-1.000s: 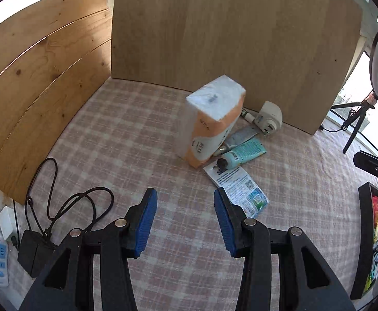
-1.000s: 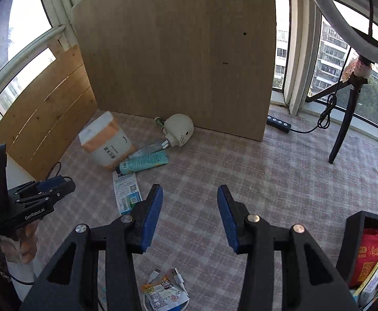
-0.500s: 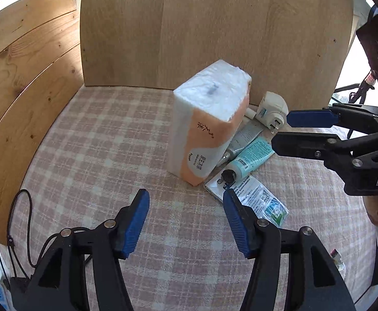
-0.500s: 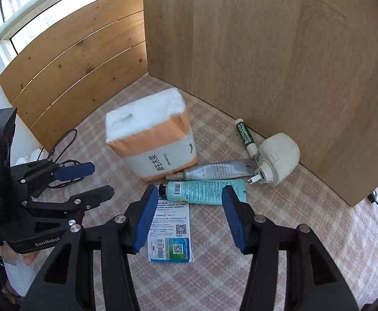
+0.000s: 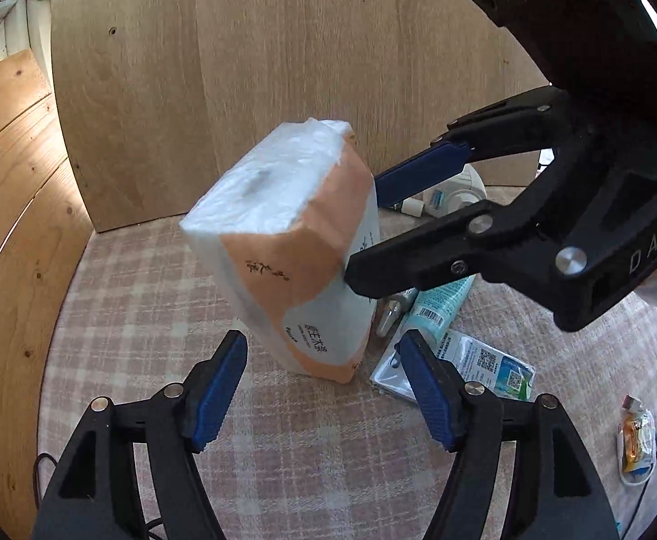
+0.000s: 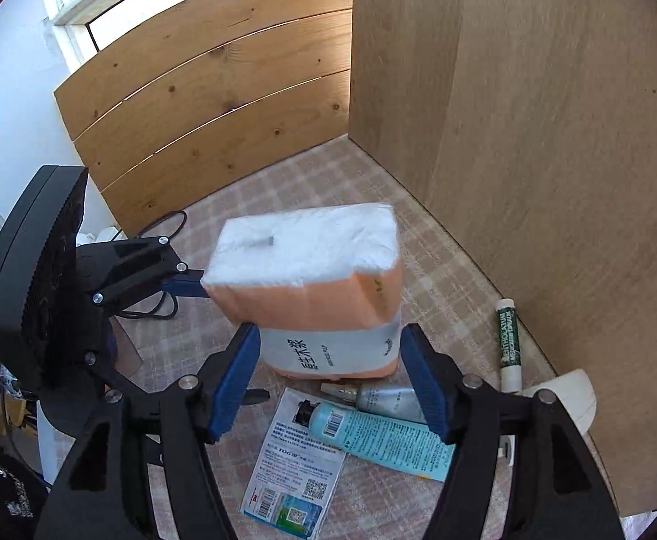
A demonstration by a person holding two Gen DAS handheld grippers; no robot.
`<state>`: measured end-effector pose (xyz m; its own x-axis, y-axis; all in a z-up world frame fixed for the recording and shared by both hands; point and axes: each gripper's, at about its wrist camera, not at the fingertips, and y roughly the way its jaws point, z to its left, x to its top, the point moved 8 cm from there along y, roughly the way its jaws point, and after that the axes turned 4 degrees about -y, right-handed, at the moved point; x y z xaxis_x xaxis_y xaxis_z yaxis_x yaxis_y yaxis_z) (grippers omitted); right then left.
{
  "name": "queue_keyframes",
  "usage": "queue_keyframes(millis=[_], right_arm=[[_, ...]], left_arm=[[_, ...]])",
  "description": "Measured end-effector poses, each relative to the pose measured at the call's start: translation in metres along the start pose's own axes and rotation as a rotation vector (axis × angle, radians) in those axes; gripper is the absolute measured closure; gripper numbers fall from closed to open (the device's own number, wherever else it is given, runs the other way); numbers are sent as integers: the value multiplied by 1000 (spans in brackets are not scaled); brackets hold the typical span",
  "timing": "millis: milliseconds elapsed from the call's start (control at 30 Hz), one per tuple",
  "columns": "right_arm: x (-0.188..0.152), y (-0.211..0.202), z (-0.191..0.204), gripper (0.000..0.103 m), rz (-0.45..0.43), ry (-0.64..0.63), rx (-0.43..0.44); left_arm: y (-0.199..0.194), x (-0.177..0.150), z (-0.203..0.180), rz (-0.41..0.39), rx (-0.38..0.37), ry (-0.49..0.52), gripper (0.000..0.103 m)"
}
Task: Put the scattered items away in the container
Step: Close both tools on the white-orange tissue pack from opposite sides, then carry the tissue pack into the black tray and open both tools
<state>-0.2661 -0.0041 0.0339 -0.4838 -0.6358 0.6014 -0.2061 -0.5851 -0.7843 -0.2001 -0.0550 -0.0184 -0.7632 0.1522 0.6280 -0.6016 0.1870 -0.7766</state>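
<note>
Both my left hand-held gripper (image 5: 321, 387) and right hand-held gripper (image 6: 328, 375) have closed in on the upright orange-and-white plastic-wrapped tissue pack (image 5: 292, 261) on the checked-cloth bench (image 5: 148, 292), jaws opening around it without touching, so a two-handed lift looks next.

Both grippers are pitched downward: the left gripper (image 5: 321, 393) and right gripper (image 6: 330, 384), jaws opening, nothing pressed between them.
</note>
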Motion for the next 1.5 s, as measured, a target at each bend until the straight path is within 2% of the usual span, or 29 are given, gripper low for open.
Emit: queue_keyframes(millis=[133,233,367,567,633,700,833,1000,1167,1333,1500], right_arm=[[7,15,-4,39,18,21,24],[16,33,-12,39,35,76,30],[27,53,-21,39,34,141,34],[46,73,-26,39,23,204,18],[47,82,-28,39,47,212,-10],[48,89,-25,39,55,232,14],[44,79,-21,43,38,274,-10],[38,30,-10,47,-32,322,-16],[21,-44,0,47,-107,392,-80],[-17,-139,10,47,-184,465,-205],[-84,-234,9,47,-242,580,-359]], left_arm=[[12,9,15,14,14,-61,35],[19,13,40,21,34,-180,35],[26,15,68,20,21,-320,36],[32,15,75,18,16,-349,37],[37,17,72,22,-8,-364,41],[38,20,72,20,-1,-379,43],[24,21,66,5,-36,-398,42],[-17,33,34,-50,-63,-316,42],[-69,50,-22,-99,-157,-224,42],[-111,64,-106,-123,-265,-80,42],[-143,63,-219,-105,-377,72,42]])
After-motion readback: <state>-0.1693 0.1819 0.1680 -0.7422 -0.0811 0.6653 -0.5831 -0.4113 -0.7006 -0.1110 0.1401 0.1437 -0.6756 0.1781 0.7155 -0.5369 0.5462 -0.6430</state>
